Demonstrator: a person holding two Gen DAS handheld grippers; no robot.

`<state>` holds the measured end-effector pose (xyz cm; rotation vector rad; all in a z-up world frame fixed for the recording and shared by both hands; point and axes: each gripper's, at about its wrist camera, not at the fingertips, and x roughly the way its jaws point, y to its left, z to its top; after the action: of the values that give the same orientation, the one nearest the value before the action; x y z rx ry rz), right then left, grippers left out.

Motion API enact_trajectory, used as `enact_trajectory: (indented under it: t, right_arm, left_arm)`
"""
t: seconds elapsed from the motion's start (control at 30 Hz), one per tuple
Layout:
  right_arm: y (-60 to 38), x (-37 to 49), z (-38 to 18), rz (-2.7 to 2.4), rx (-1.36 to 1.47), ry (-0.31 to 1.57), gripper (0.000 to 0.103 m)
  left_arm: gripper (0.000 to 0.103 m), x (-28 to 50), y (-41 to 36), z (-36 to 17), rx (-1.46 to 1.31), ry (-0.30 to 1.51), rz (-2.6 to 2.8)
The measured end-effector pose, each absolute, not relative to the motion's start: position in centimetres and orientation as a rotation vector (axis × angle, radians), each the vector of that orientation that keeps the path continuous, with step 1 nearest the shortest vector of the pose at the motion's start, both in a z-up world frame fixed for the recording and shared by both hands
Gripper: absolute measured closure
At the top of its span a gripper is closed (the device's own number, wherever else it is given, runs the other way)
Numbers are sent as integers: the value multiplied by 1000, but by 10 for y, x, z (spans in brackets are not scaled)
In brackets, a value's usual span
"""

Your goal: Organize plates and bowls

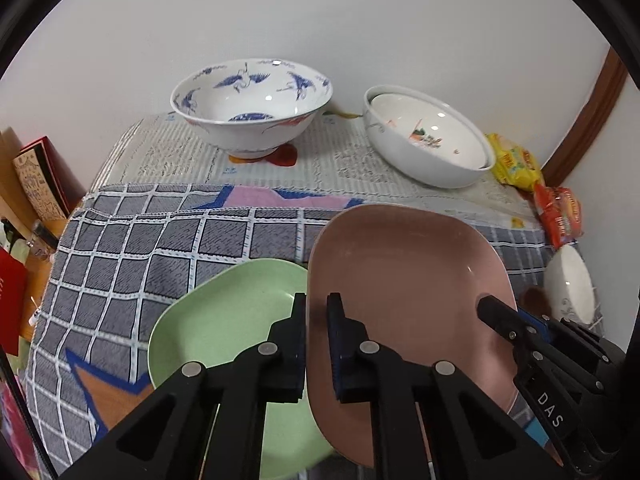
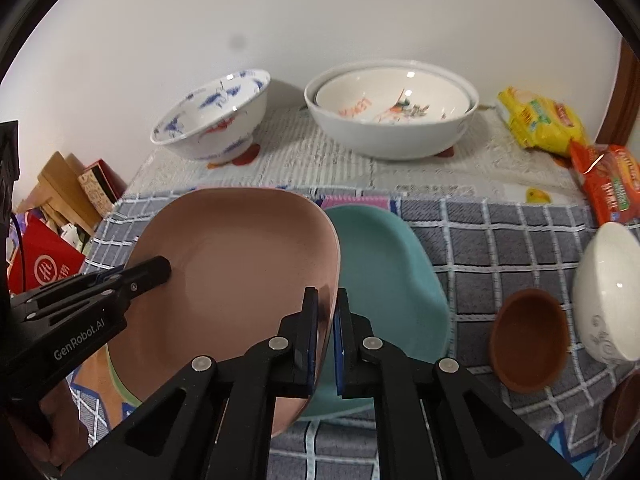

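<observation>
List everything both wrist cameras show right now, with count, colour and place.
Pink oval plate: 1, pink, held over the green and teal plates.
Green oval plate: 1, green, on the checked cloth, partly under the pink.
Teal oval plate: 1, teal, on the cloth, right of the pink.
Blue-crane porcelain bowl: 1, white and blue, back left.
Nested white bowls: 2, white, back right.
Plain white bowl: 1, right edge.
Brown cups: 2, front right.
Snack packets: 2, yellow and red, back right.
Grey checked cloth: 1, covering the table front.
Left hand-held gripper: black, straddling the pink plate's left rim.
Right hand-held gripper: black, on its right rim.
</observation>
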<state>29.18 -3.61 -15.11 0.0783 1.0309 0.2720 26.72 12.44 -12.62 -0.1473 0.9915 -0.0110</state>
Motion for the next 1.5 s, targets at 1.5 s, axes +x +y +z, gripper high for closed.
enact_trajectory:
  t: [1.5]
  right_arm:
    - [46,242,-109,480,3,991,97]
  left_arm:
    - [93,181,203,-104,-243,966,200]
